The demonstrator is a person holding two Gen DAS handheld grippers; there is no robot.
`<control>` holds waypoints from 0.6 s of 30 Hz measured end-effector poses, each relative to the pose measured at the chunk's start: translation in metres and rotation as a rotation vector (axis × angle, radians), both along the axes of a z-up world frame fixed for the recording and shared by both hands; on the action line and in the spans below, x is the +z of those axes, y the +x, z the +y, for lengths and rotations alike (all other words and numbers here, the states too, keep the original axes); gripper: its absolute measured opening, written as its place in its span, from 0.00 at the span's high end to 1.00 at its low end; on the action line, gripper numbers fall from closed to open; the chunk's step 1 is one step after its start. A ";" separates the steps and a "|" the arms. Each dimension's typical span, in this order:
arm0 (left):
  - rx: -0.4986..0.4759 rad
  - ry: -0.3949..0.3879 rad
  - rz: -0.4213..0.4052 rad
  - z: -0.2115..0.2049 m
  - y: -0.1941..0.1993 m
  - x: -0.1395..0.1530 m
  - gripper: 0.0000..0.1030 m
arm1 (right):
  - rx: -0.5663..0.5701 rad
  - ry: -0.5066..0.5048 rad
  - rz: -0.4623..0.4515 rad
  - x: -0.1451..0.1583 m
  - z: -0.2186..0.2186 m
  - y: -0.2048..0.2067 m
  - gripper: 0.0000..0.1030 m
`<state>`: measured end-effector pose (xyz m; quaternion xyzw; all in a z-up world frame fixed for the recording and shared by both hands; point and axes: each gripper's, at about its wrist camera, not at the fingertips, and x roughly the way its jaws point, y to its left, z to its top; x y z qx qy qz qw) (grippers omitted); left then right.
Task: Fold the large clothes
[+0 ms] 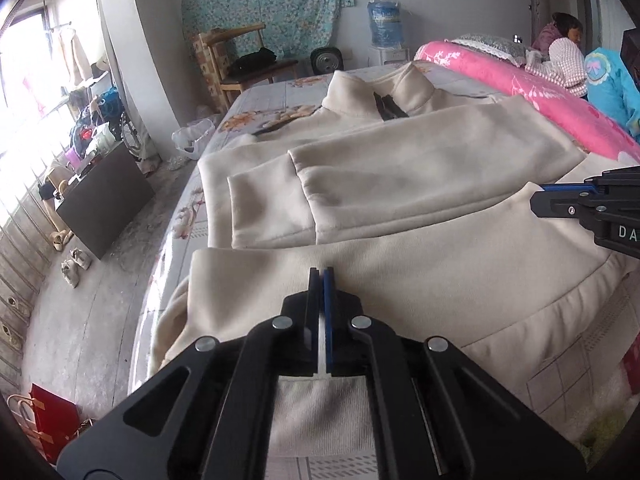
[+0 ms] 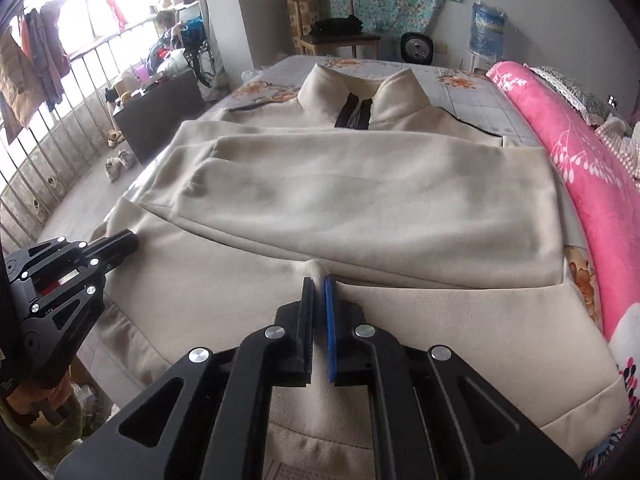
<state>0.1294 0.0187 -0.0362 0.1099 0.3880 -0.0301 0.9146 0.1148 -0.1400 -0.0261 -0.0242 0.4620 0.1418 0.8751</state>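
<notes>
While the sweater (image 2: 360, 208) lies on the bed (image 2: 472, 92), our left gripper (image 1: 322, 276) and right gripper (image 2: 319, 284) each pinch its near hem.

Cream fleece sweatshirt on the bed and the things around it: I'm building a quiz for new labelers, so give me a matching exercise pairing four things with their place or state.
Things:
1. cream fleece sweatshirt
2. rolled pink floral blanket
3. blue water jug
4. wooden chair

Places or states:
A. bears folded dark clothes on its seat
B. stands by the far wall, at the bed's far right corner
C. lies along the bed's right edge
D. spread on the bed, sleeves folded across the chest

Pairs: 1-D, 2-C, 3-B, 4-A
</notes>
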 end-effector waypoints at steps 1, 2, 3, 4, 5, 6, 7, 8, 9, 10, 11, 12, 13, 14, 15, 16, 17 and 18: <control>-0.003 0.012 0.009 -0.001 0.000 -0.006 0.99 | 0.003 -0.013 0.010 -0.007 0.001 0.002 0.95; -0.005 0.020 0.018 -0.002 0.000 -0.011 0.99 | 0.006 -0.023 0.008 -0.011 0.003 0.002 0.95; -0.007 0.021 0.026 -0.001 0.000 -0.014 0.98 | 0.009 -0.031 0.000 -0.011 0.004 0.002 0.95; -0.010 0.018 0.028 -0.001 -0.001 -0.013 0.98 | 0.009 -0.037 -0.006 -0.010 0.004 0.002 0.95; -0.013 0.012 0.026 0.000 -0.003 -0.010 0.96 | 0.009 -0.040 -0.009 -0.009 0.004 0.003 0.95; -0.012 -0.001 0.019 0.003 -0.004 -0.005 0.94 | 0.009 -0.043 -0.009 -0.010 0.004 0.004 0.95; -0.007 -0.019 0.006 0.006 -0.007 0.001 0.94 | 0.009 -0.043 -0.008 -0.011 0.005 0.004 0.95; -0.003 -0.032 -0.011 0.009 -0.009 0.008 0.94 | 0.007 -0.038 -0.006 -0.012 0.004 0.005 0.95; -0.005 -0.047 -0.030 0.011 -0.012 0.015 0.94 | 0.006 -0.033 -0.004 -0.012 0.003 0.004 0.95; -0.019 -0.077 -0.049 0.012 -0.015 0.023 0.94 | 0.003 -0.030 -0.004 -0.013 0.003 0.004 0.95; -0.047 -0.112 -0.060 0.011 -0.017 0.029 0.94 | 0.001 -0.027 -0.004 -0.013 0.003 0.004 0.95; -0.082 -0.139 -0.056 0.007 -0.017 0.031 0.94 | -0.001 -0.025 -0.004 -0.014 0.003 0.004 0.95; -0.131 -0.165 -0.029 -0.001 -0.014 0.030 0.94 | -0.002 -0.023 -0.005 -0.015 0.003 0.005 0.95; -0.167 -0.186 0.008 -0.009 -0.011 0.025 0.94 | -0.005 -0.016 -0.003 -0.015 0.002 0.005 0.95; -0.197 -0.210 0.043 -0.017 -0.008 0.018 0.94 | -0.009 -0.007 0.000 -0.015 0.001 0.006 0.95; -0.223 -0.233 0.078 -0.025 -0.004 0.008 0.94 | -0.012 0.002 0.003 -0.015 0.000 0.006 0.95; -0.229 -0.228 0.109 -0.031 0.000 -0.002 0.94 | -0.015 0.015 0.005 -0.015 -0.002 0.006 0.95; -0.222 -0.206 0.116 -0.036 0.003 -0.011 0.94 | -0.016 0.028 0.009 -0.014 -0.004 0.006 0.94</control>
